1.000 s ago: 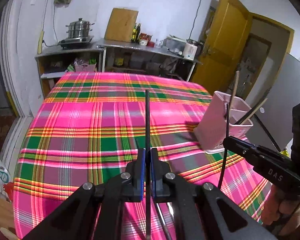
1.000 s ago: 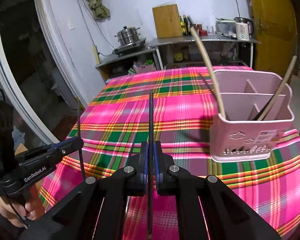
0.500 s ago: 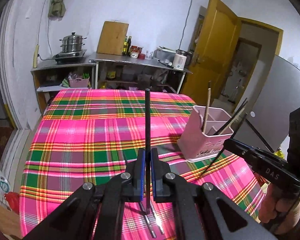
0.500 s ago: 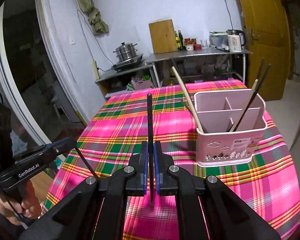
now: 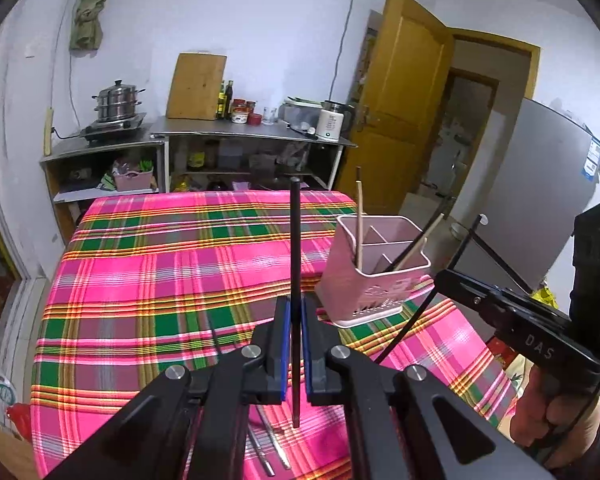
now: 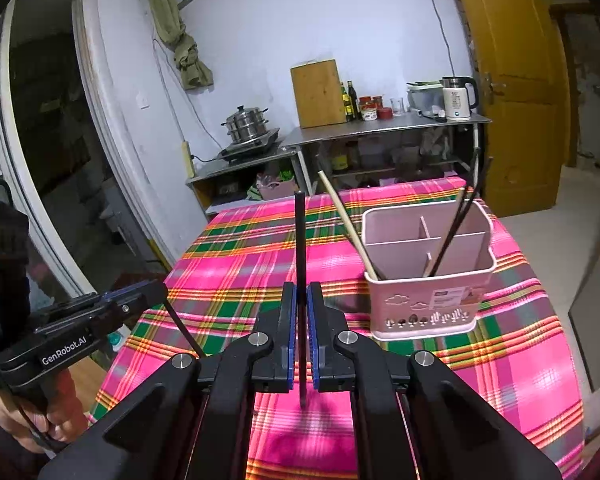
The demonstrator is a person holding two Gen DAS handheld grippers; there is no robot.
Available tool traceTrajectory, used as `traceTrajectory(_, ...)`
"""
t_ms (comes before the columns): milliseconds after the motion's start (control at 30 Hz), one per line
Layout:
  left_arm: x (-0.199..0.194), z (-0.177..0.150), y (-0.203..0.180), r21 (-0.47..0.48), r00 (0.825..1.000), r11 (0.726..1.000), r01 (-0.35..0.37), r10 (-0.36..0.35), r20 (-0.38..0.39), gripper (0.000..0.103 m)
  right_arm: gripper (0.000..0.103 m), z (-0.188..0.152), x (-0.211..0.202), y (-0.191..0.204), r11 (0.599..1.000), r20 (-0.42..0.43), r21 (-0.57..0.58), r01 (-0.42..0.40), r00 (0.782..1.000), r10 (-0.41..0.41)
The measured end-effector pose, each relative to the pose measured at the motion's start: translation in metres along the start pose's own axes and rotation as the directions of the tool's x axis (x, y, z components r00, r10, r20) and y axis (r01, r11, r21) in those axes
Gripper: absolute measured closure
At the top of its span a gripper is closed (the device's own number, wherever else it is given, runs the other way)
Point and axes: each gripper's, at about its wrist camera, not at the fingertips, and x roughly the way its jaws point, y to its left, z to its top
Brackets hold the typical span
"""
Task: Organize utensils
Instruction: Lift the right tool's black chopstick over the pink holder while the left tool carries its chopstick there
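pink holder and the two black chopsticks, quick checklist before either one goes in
1. Left gripper clamped on its black chopstick: ok.
2. Right gripper clamped on its black chopstick: ok.
3. Pink holder upright on the plaid tablecloth: ok.
4. Free space in the holder: ok; the rear-left compartment looks empty.
5. Either chopstick lined up over the holder: not ok; both sit to its left, short of it.
6. Metal utensils left on the cloth under the left gripper: not ok; not yet organized.
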Motion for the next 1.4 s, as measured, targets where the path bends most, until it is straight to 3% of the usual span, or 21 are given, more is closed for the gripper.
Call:
traceTrajectory(600,0.033,0.009,-0.035,0.027,0.996,0.997,0.075,-0.073,-0.052,0.098,0.098,0.006,-0.022,-0.038,0.997,0.026,0.049,0.064,0.998,-0.065)
traceTrajectory(900,0.050,0.045,-0.054,0.035,0.991,0.991,0.130,-0.129,-0.034,0.098,0.098,0.035,-0.028,-0.055,0.994,0.080,0.061,0.092,0.992,-0.097)
traceTrajectory(1400,0.066,0.122,-0.080,0.050,0.981,0.982,0.180,-0.183,0.062,0.098,0.098,0.094,-0.033,-0.068,0.992,0.195,0.069,0.107,0.973,-0.119)
